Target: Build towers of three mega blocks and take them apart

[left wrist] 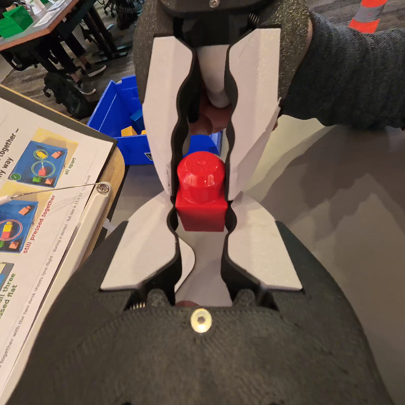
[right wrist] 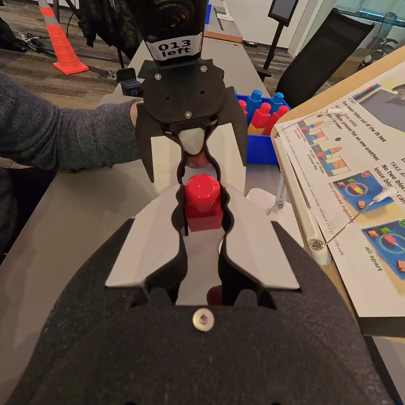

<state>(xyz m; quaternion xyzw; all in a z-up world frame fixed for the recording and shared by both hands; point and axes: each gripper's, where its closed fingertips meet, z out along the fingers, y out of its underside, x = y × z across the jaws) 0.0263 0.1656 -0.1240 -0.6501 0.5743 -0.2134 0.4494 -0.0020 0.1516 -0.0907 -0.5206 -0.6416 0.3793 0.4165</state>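
At frame centre, one red block (left wrist: pixel 200 192) is clamped from opposite ends by the left gripper (left wrist: pixel 200 215) and right gripper (right wrist: pixel 202 210) fingers above the grey tabletop (left wrist: pixel 328 219).

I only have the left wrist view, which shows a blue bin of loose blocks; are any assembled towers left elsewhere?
Observer: Yes. The right wrist view shows another blue bin holding upright red and blue towers.
Operator: Thank you. Is anything lying on the table behind the left gripper?
Observer: A small black case sits on the table beyond the left gripper.
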